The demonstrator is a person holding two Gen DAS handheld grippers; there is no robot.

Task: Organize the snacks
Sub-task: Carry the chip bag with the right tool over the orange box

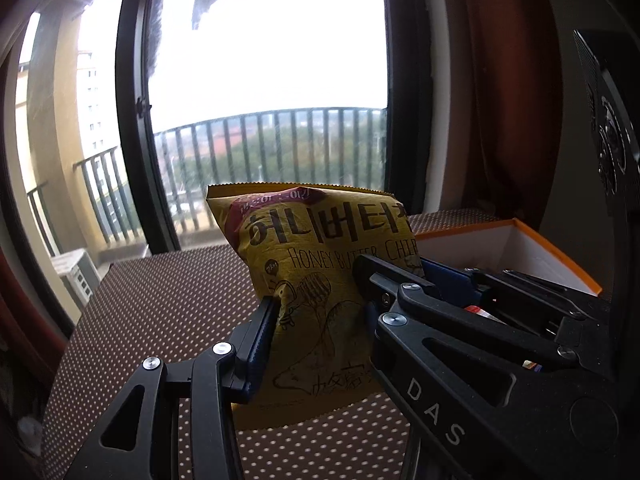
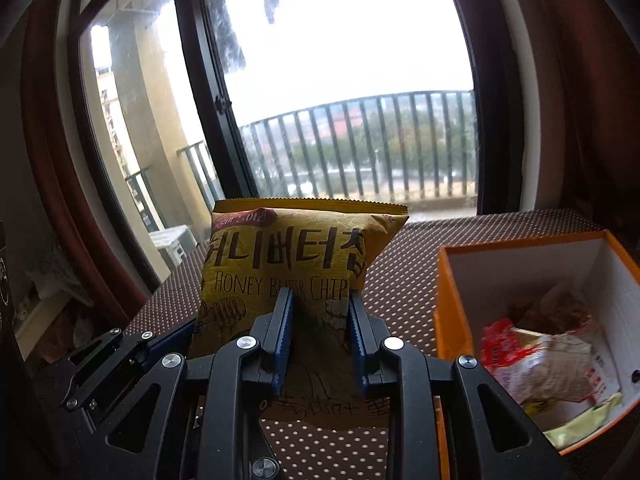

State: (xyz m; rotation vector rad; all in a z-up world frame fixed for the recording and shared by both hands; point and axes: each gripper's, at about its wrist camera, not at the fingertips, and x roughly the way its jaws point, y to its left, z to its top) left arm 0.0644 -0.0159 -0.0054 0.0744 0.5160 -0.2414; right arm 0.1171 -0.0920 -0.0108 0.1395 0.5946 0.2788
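A yellow Honey Butter Chip bag (image 1: 316,280) stands upright above the dotted brown table. It also shows in the right wrist view (image 2: 296,256). My right gripper (image 2: 320,300) is shut on the bag's lower right part, one blue pad on each side. My left gripper (image 1: 316,284) has its left pad against the bag's left edge; its right finger is hidden behind the right gripper's body. An orange box (image 2: 448,320) with white inner walls sits to the right and holds several snack packets (image 2: 540,364).
The dotted brown table (image 1: 168,312) reaches back to a large window with a balcony railing (image 2: 360,148). Dark red curtains (image 1: 500,100) hang at the right. The orange box shows behind the right gripper in the left wrist view (image 1: 560,256).
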